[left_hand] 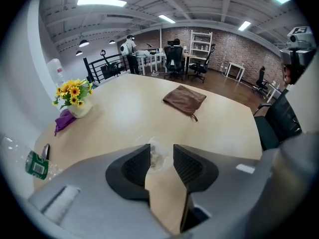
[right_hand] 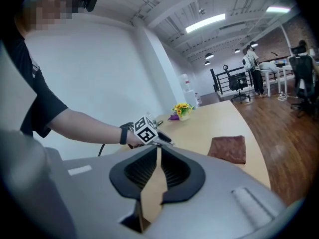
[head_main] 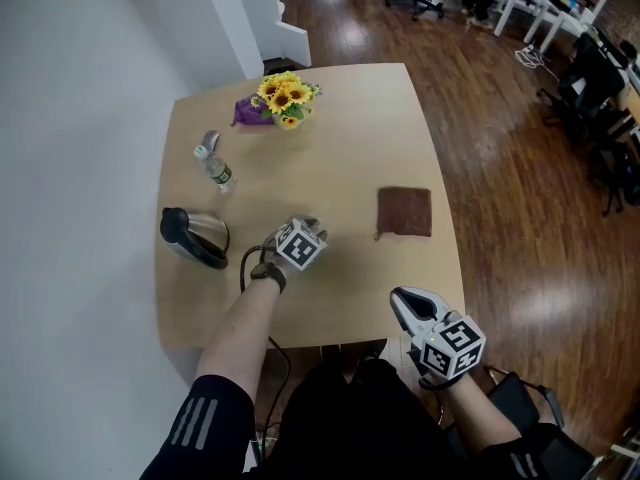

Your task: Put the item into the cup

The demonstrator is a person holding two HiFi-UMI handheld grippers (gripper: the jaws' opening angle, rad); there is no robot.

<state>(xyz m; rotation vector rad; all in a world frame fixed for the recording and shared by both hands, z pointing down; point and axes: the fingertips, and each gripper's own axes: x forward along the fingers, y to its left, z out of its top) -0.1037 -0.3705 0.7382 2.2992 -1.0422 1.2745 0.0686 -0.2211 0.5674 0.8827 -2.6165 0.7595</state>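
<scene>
1. The small clear thing (left_hand: 155, 151) seemed to rest on the table (head_main: 360, 118), off to the person's left of the brown cloth (head_main: 404, 211) and apart from it. It sat right at the tips of the left gripper (left_hand: 161, 149).
2. That claw stood with its jaws parted and the clear thing in the gap. The pads did not look to be pressing on it, so I judged it held nothing.
3. What could go wrong from there: the thing looked light and lay close against one jaw. If the claw drew away crookedly, it might drag the thing along or tip it over. If the claw closed hard, it might crush or flick it. I also saw no cup I could be sure of, so reaching for the wrong thing was a risk.
4. As for its looks, it was see-through, pale and glassy, with a crinkled or ribbed shine. It was too small and washed out for me to say whether it was the item or the cup.
5. The right gripper (right_hand: 159, 148) hung on the person's side of the cloth, by the table's near edge. Its jaws were brought together to a bare slit with nothing in them.
6. A kettle (head_main: 195, 236) stood farther left of the cloth than the left gripper did.
7. A bottle (head_main: 214, 168) lay on the table left of the cloth and toward the far side.
8. The flowers (head_main: 285, 98) stood at the table's far edge, left of the cloth.
</scene>
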